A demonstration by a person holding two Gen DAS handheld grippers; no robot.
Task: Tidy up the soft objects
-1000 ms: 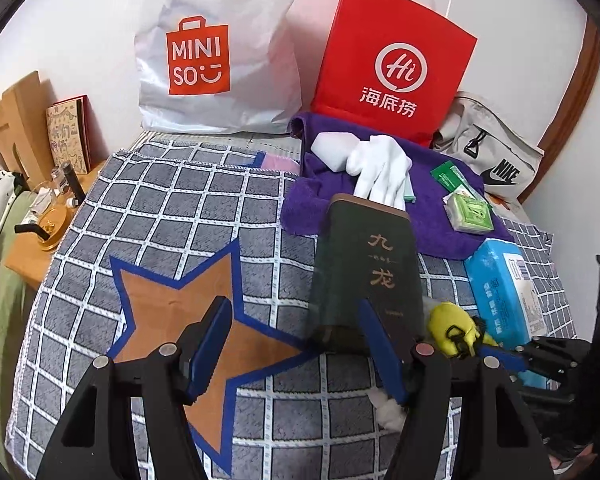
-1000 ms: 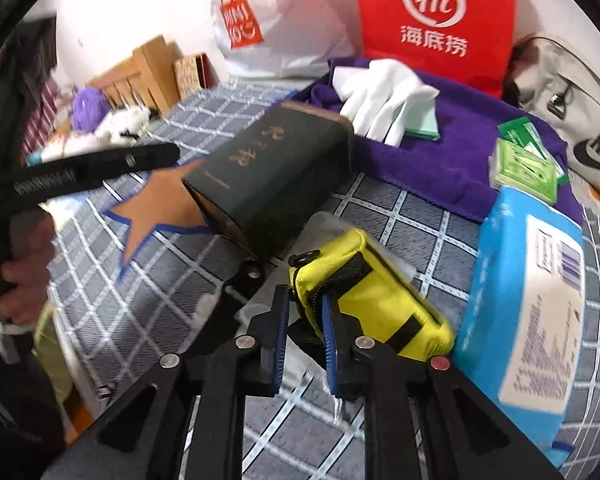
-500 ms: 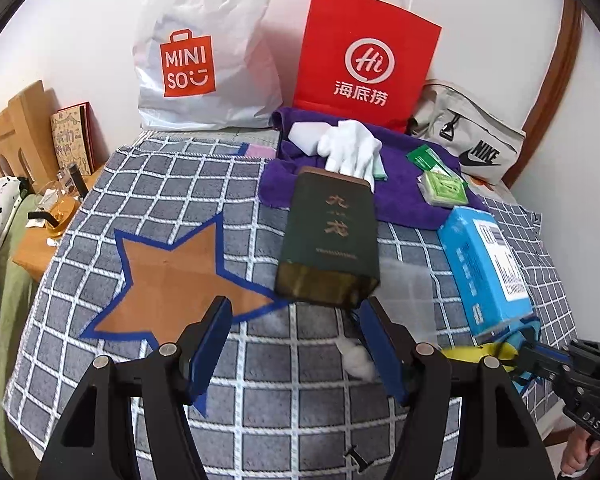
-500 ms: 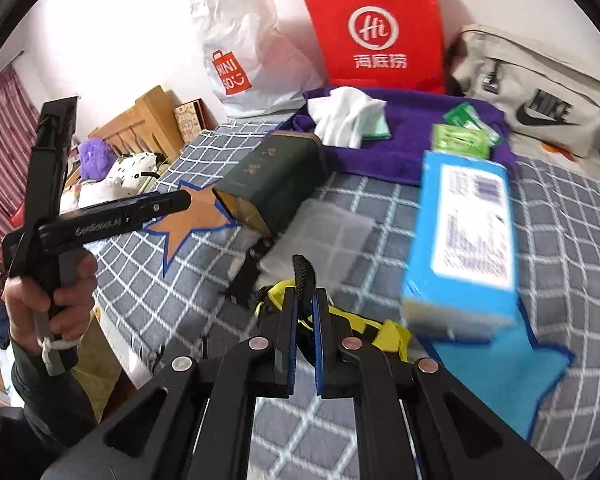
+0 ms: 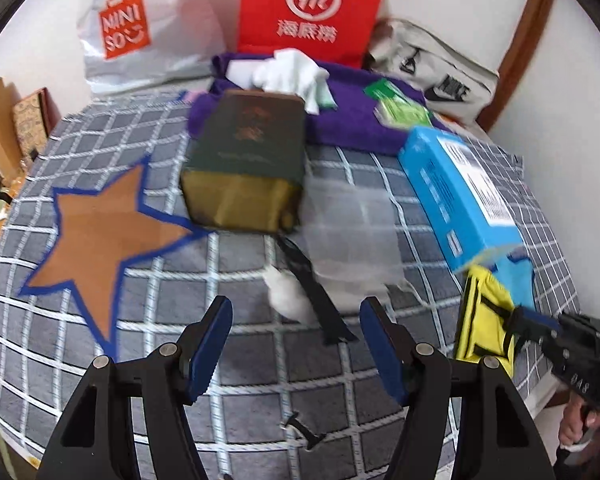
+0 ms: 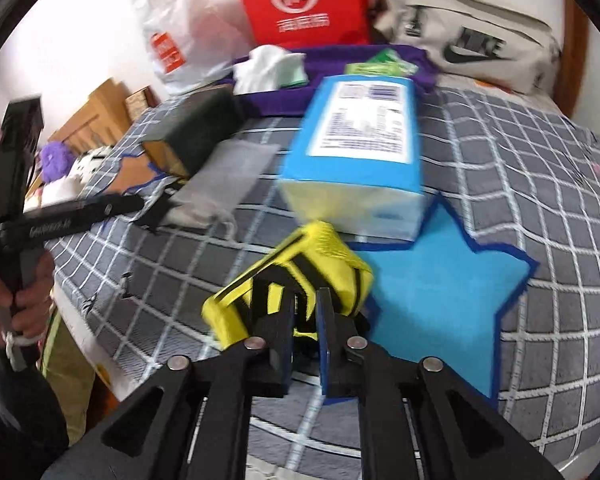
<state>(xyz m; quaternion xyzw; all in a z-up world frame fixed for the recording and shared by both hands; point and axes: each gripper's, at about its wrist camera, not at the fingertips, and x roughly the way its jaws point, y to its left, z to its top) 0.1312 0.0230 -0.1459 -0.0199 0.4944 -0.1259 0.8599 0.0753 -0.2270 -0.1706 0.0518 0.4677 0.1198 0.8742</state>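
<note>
My right gripper (image 6: pixel 305 312) is shut on a yellow pouch (image 6: pixel 300 272) with black straps, held above the left edge of a blue star patch (image 6: pixel 432 292) on the checked blanket. The pouch also shows at the right in the left wrist view (image 5: pixel 482 320). My left gripper (image 5: pixel 296 328) is open and empty above the blanket, near a white cotton wad (image 5: pixel 288 296) and a black strap (image 5: pixel 312 292). A clear mesh bag (image 5: pixel 348 232) lies beside a dark green box (image 5: pixel 244 160). A blue tissue pack (image 6: pixel 360 148) lies behind the pouch.
An orange star patch (image 5: pixel 96 236) lies at the left. A purple towel (image 5: pixel 348 120) at the back carries white gloves (image 5: pixel 292 72) and green packets (image 5: pixel 400 108). A red paper bag (image 5: pixel 312 8), a white Miniso bag (image 5: pixel 140 28) and a Nike bag (image 5: pixel 440 76) lean on the wall.
My right gripper has carried the yellow pouch right and forward, from beside the green box to over the blue star. My left gripper has drawn back from the green box, still open.
</note>
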